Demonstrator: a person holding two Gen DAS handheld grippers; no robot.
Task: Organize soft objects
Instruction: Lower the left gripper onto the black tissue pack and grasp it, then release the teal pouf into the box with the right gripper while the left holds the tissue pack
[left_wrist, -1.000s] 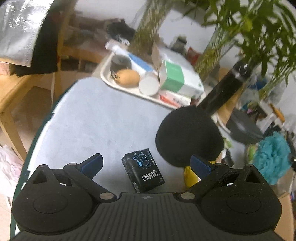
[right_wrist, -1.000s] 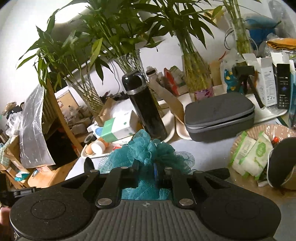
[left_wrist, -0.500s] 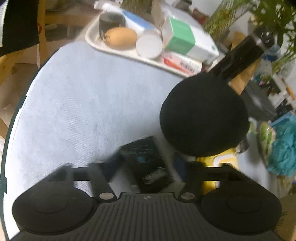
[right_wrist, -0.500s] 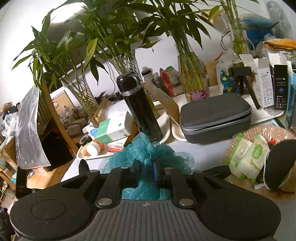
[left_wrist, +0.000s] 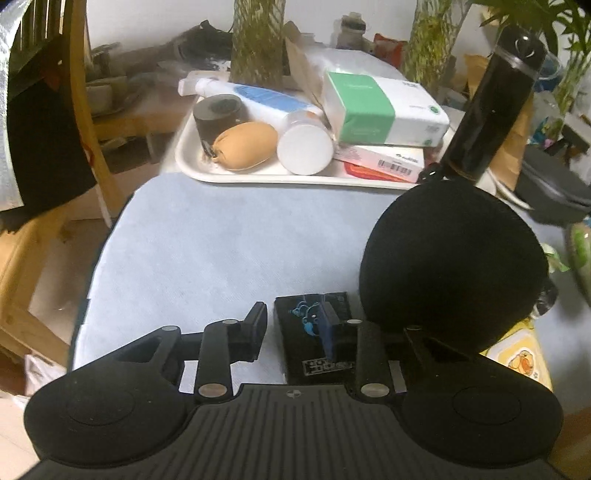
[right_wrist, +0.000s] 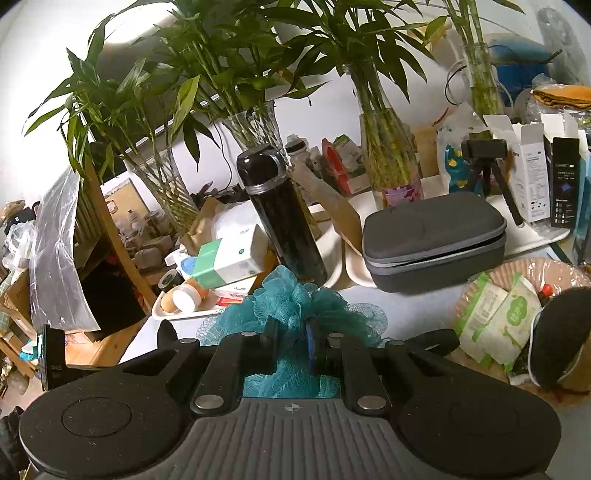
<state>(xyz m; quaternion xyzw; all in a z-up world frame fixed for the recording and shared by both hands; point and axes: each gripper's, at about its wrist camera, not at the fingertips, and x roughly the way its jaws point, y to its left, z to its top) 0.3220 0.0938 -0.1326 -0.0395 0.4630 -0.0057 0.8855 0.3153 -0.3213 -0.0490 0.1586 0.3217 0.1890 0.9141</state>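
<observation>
In the left wrist view, a small black packet (left_wrist: 314, 334) with blue print lies on the pale blue table cover (left_wrist: 229, 251). My left gripper (left_wrist: 293, 323) has its jaws partly closed around the packet's near end; whether they touch it is unclear. A round black soft case (left_wrist: 450, 266) stands just right of it. In the right wrist view, my right gripper (right_wrist: 291, 338) is shut on a teal mesh bath pouf (right_wrist: 295, 302) and holds it above the table.
A white tray (left_wrist: 192, 170) at the back holds a tan pouch (left_wrist: 245, 146), bottles and a green-and-white box (left_wrist: 380, 109). A black flask (right_wrist: 280, 218), a grey zip case (right_wrist: 432, 236), plant vases and a wicker basket (right_wrist: 480, 284) with green packets crowd the table.
My left gripper has dropped lower over the black packet and its jaws have narrowed from wide open to partly closed. My right gripper still holds the teal pouf, shifted slightly.
</observation>
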